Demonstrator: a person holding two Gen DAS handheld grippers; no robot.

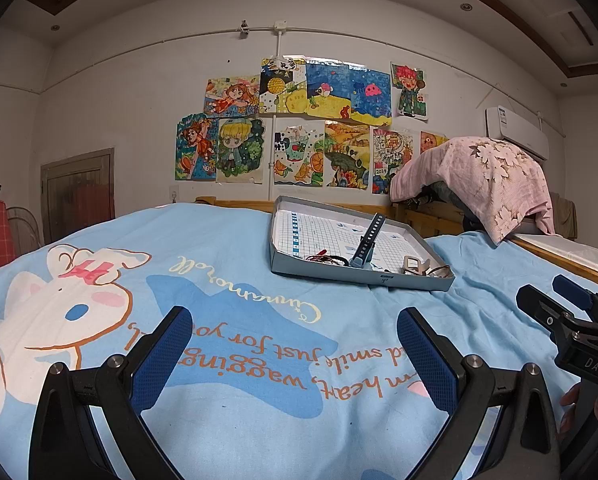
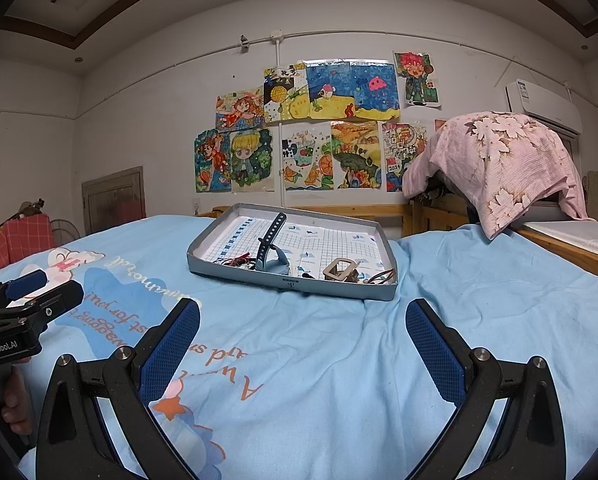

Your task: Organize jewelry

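Now, strap: a blue watch strap stands in the grey tray, long axis leaning up toward the upper right of the right wrist frame, lower end among the small items.
Tray: centre of both views, on the bed, well beyond both claws; its near wall faces the cameras.
Other jewelry: a beige hair clip near the tray's front right corner; a red and dark tangle at front left, too small to tell apart.
Left claw: fingers spread wide, holding nothing.
Right claw: likewise wide apart and bare.
Surface: light blue bedsheet with a cartoon rabbit print.
Room: white wall with coloured drawings; pink floral cloth at right.
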